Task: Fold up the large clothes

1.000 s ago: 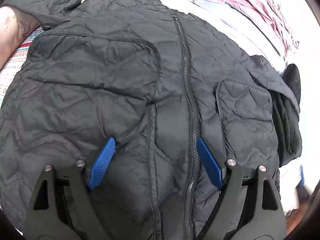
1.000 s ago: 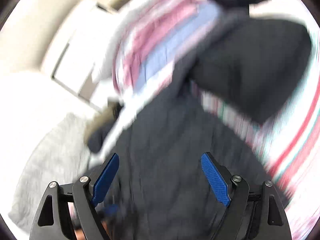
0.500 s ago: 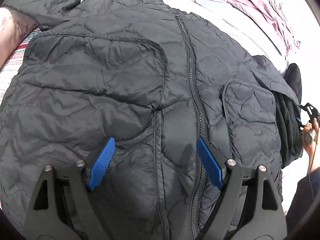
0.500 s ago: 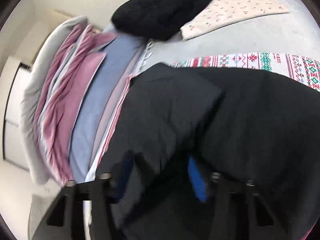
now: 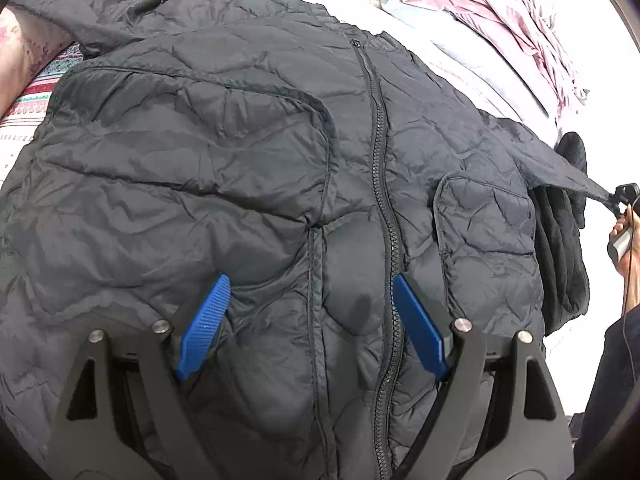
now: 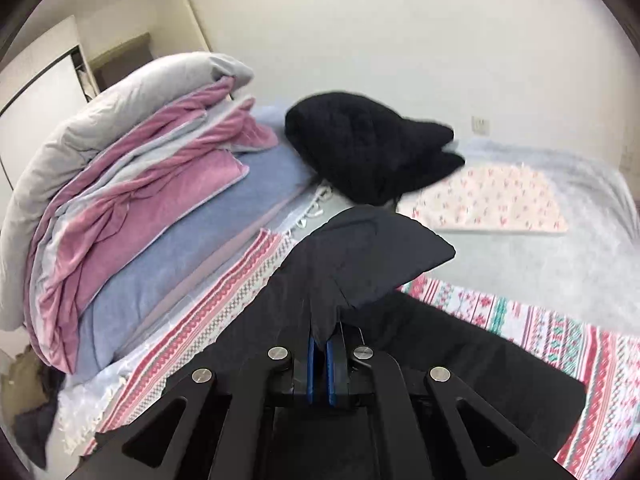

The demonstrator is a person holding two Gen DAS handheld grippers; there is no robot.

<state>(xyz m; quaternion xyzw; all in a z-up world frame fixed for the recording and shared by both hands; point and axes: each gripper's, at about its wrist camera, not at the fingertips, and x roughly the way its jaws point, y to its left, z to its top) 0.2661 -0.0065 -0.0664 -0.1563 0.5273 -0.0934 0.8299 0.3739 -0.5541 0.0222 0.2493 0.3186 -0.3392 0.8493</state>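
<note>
A black quilted jacket (image 5: 248, 168) lies zipped and front-up on the bed, one sleeve folded across its left chest. My left gripper (image 5: 308, 320) is open, just above the jacket's lower front beside the zipper (image 5: 380, 184), holding nothing. My right gripper (image 6: 319, 344) is shut on a fold of the jacket's right side (image 6: 352, 264) and lifts it. It shows at the far right of the left wrist view (image 5: 618, 196), pulling the fabric taut.
A patterned red, white and green blanket (image 6: 224, 304) lies under the jacket. Folded pink, grey and blue bedding (image 6: 132, 208) is stacked beside it. A black garment (image 6: 368, 152) and a floral cloth (image 6: 492, 200) lie further back, by the wall.
My right gripper swung over the bed, closed on the jacket's right edge and pulled it up and out. My left gripper stayed open over the jacket's lower front.
</note>
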